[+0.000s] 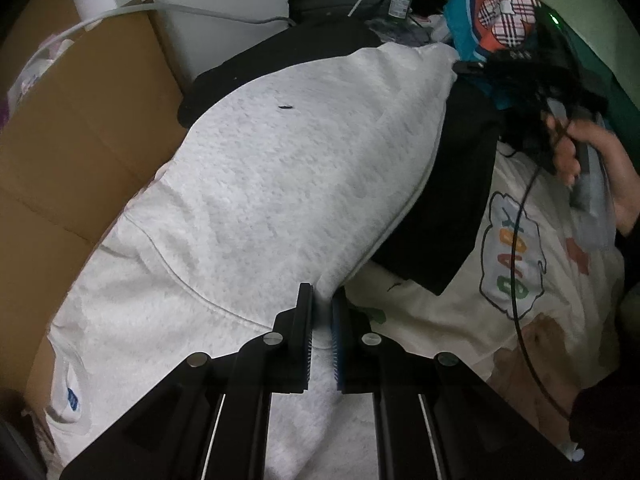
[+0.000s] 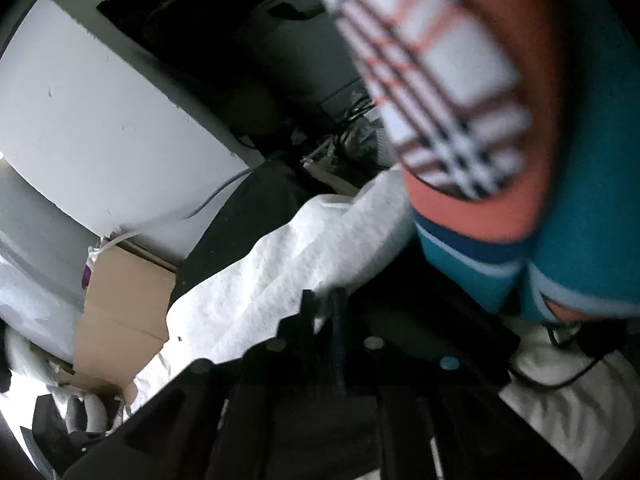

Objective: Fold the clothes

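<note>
A light grey fleece garment point(image 1: 280, 168) is stretched out and lifted in the left wrist view. My left gripper point(image 1: 322, 300) is shut on its near corner. My right gripper point(image 1: 472, 66) shows at the far corner of the garment, dark and partly hidden by the person's hand point(image 1: 592, 152). In the blurred right wrist view, my right gripper point(image 2: 323, 300) has its jaws close together on the edge of the same grey garment point(image 2: 288, 248). A black cloth point(image 1: 448, 208) lies under the garment.
A cardboard box point(image 1: 80, 132) stands at the left. A cream sheet with coloured letters point(image 1: 512, 256) lies at the right. A teal, orange and plaid cloth point(image 1: 488, 12) hangs at the far right, close above my right gripper point(image 2: 500, 120). White wall and cables behind.
</note>
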Demonstrator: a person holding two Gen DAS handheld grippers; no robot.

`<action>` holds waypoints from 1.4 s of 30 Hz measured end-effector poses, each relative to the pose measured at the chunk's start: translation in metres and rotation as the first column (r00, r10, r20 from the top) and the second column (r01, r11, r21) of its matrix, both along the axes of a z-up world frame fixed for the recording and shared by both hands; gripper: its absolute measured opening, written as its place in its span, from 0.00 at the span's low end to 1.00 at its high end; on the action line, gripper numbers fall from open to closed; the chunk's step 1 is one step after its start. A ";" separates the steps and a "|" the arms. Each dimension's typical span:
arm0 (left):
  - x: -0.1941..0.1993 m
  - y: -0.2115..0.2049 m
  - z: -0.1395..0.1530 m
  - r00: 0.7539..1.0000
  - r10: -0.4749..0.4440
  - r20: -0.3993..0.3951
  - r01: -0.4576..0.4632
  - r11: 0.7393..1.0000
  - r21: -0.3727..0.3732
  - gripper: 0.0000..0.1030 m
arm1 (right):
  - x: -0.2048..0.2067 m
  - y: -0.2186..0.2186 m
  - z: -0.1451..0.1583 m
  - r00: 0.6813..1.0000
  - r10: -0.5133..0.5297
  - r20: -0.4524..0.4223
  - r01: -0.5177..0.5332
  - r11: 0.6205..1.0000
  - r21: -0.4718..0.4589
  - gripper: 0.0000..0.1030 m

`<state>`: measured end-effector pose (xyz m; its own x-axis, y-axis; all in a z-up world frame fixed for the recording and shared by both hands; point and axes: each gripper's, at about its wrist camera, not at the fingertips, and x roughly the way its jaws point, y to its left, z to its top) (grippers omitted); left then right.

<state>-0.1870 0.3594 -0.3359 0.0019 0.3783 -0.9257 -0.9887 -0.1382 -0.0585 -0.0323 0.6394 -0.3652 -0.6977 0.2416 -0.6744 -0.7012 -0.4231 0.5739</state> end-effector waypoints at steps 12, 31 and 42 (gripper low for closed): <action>-0.006 0.003 0.006 0.999 0.023 0.030 -0.023 1.000 -0.007 0.07 | -0.002 -0.030 -0.032 0.975 0.066 -0.213 -0.110 0.973 -0.201 0.47; -0.001 0.006 -0.001 0.999 -0.007 0.047 0.009 0.999 -0.044 0.07 | -0.014 -0.026 -0.051 0.926 -0.003 -0.378 -0.114 0.951 -0.287 0.23; 0.001 0.011 -0.007 0.998 -0.038 0.048 0.041 0.997 -0.066 0.07 | 0.006 -0.005 -0.059 0.851 -0.171 -0.497 -0.048 0.916 -0.398 0.23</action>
